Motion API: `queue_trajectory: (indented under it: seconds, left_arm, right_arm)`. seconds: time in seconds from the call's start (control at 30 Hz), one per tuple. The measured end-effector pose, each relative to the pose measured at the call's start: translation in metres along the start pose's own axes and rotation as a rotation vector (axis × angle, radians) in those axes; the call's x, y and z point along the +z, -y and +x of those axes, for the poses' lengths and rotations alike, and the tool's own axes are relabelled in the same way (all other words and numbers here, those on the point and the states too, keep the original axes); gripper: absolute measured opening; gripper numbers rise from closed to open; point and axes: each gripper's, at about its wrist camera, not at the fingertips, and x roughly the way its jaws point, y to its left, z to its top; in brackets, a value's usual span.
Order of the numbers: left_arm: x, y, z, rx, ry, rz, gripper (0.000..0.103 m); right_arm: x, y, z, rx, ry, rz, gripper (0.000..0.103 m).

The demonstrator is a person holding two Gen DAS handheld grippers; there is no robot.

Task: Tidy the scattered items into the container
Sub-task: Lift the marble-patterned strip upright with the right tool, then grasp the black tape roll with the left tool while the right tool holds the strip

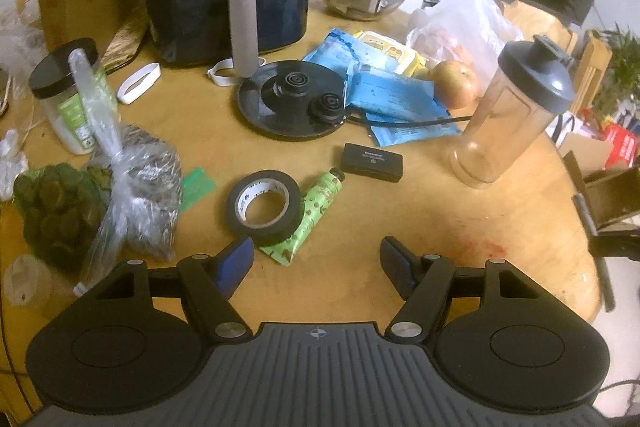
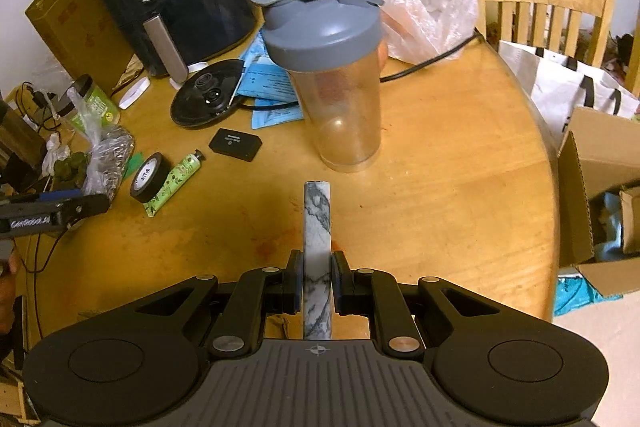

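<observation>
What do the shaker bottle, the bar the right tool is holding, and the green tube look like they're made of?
Shaker bottle: clear, slightly cloudy plastic with a matte grey plastic lid; you can see through the body.
Bar in the right tool: white with grey veins, marble-looking, though possibly a printed finish.
Green tube: soft printed plastic or laminate, judging by its flat crimped end.

L gripper (image 1: pixel 316 259) jaws apart, empty; R gripper (image 2: pixel 316 267) clamped tight, both angled down.

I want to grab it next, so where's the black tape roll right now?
The black tape roll lies on the wooden table just ahead of the open left gripper, overlapping the green tube, with the small black case beyond.
</observation>
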Motion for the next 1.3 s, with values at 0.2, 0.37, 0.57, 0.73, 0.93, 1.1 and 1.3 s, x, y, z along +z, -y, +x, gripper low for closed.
queue_trajectory:
  seconds: [0.2, 0.37, 0.57, 0.73, 0.93, 1.1, 1.3]
  left_arm:
    - [0.007, -0.004, 0.018, -0.007, -0.019, 0.043, 0.069]
    - [0.014, -0.006, 0.035, -0.021, -0.034, 0.074, 0.069]
    - [0.022, -0.009, 0.054, -0.048, -0.059, 0.1, 0.063]
    - [0.026, -0.013, 0.07, -0.062, -0.088, 0.121, 0.059]
    - [0.031, -0.025, 0.087, -0.107, -0.135, 0.102, 0.048]
    - [0.033, -0.036, 0.103, -0.12, -0.186, 0.061, 0.028]
    - [0.031, -0.038, 0.101, -0.117, -0.18, 0.072, 0.016]
  right_arm:
    - [-0.01, 0.004, -0.002, -0.013, -0.01, 0.029, 0.017]
    - [-0.016, 0.009, -0.005, -0.03, -0.014, 0.057, 0.017]
    - [-0.021, 0.014, -0.006, -0.05, -0.016, 0.086, 0.017]
    - [-0.024, 0.017, -0.008, -0.058, -0.016, 0.103, 0.017]
    - [-0.03, 0.02, -0.013, -0.07, -0.008, 0.123, 0.017]
    - [-0.035, 0.021, -0.018, -0.079, -0.001, 0.136, 0.017]
    - [-0.041, 0.02, -0.022, -0.088, -0.001, 0.143, 0.017]
